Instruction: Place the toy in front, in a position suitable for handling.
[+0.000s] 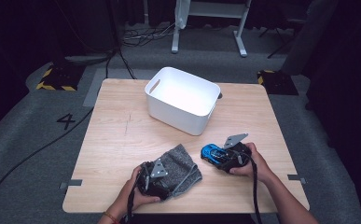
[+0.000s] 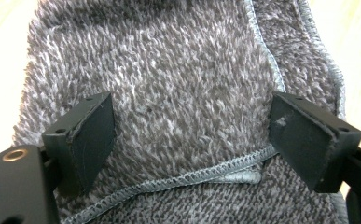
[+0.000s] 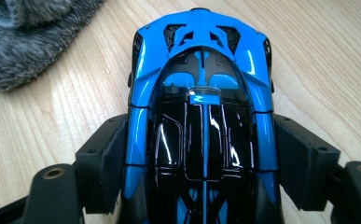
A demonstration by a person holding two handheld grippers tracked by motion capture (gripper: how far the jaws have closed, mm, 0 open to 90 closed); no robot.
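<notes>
Right gripper view: right claw (image 3: pixel 201 158) clamps the blue toy car (image 3: pixel 201 93) (steadying it, likely); left claw (image 2: pixel 192 140) gapes wide over the grey cloth (image 2: pixel 169 70).

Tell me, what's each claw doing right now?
Left claw open over grey cloth. Right claw shut on blue toy car. White bin beyond, path clear.

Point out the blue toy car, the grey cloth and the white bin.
blue toy car (image 3: pixel 201 135): right gripper view, its black roof.
grey cloth (image 2: pixel 178 93): left gripper view, its fuzzy middle.
white bin (image 1: pixel 176 114): high view, its near outer wall.
</notes>
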